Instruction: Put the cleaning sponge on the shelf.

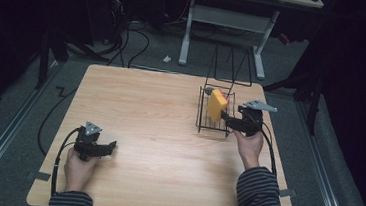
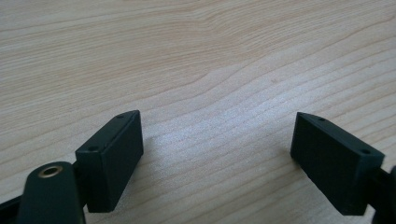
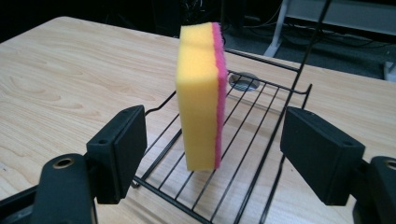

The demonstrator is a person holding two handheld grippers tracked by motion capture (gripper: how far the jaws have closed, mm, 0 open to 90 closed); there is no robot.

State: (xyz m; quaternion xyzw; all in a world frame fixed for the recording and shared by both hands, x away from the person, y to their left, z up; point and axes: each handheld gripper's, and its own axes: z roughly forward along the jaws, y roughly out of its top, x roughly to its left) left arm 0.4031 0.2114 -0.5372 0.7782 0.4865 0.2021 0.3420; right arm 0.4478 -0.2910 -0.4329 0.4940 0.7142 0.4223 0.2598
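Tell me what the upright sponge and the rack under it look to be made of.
Sponge: soft yellow foam, matte and finely porous, with a thin pink layer down one face that looks like a coarser scouring pad. Rack: thin black wire, probably coated metal with a slight sheen, given its rigid straight rods and bent corners. It stands on a pale wood-grain table, likely laminate.

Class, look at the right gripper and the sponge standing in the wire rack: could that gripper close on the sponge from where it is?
Probably yes. The right gripper is open, its jaws either side of the upright sponge, and the wire rack looks open on that side.
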